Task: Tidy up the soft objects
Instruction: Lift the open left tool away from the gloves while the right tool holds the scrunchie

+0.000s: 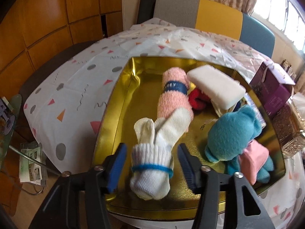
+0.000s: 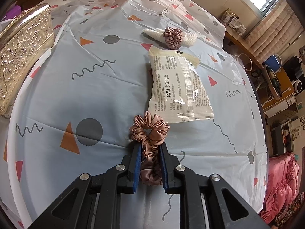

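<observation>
The left tongs (image 1: 151,168) stand half open around the white sock roll (image 1: 152,164) in the gold tray (image 1: 118,99), pads not touching it; its long axis runs away from them. The right tongs (image 2: 150,167) are closed on a scrunchie (image 2: 149,133) over the counter (image 2: 57,87), so the tray lies to their left.

white sock bundle (image 1: 150,171) in gold tray (image 1: 122,87), pink scrunchie (image 2: 150,133) pinched

Wood-panelled wall (image 1: 47,19), bright window (image 1: 282,9), curtains (image 2: 276,30)

The white sponge (image 1: 216,85) hides most of the red plush (image 1: 196,99); the embossed tin (image 2: 22,53) is cut off left.
</observation>
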Available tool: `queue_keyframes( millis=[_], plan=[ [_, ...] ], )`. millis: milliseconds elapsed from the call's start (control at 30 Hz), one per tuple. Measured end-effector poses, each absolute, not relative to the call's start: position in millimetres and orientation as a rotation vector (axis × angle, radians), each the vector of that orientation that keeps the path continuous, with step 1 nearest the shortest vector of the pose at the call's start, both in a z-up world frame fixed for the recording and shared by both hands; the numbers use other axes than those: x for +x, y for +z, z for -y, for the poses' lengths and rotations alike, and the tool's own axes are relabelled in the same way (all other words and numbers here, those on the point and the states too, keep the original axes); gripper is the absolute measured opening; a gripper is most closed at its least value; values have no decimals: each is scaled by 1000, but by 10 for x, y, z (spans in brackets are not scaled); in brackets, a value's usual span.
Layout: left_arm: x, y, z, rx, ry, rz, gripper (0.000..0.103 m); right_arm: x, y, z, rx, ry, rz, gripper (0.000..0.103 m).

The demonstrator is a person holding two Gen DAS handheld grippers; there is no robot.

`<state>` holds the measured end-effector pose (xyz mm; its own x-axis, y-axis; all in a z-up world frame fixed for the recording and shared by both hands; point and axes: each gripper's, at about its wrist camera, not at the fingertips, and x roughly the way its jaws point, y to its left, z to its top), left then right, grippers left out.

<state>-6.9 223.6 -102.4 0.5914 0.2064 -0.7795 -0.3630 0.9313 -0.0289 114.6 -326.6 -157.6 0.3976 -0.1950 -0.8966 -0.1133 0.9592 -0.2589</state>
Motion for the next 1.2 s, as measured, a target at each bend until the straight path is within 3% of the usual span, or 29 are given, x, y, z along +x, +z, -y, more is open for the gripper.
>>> queue_keyframes(
  millis=[367,1200],
  plan=[
    [-189,-665,-2148,-169,310,-770,63,1146,-1563,3261,-292,-62,-1172,16],
    [-245,-580,-1983,-148,238,-749,66,1312,-1441,2854,-47,15,-1264,15]
  ],
)
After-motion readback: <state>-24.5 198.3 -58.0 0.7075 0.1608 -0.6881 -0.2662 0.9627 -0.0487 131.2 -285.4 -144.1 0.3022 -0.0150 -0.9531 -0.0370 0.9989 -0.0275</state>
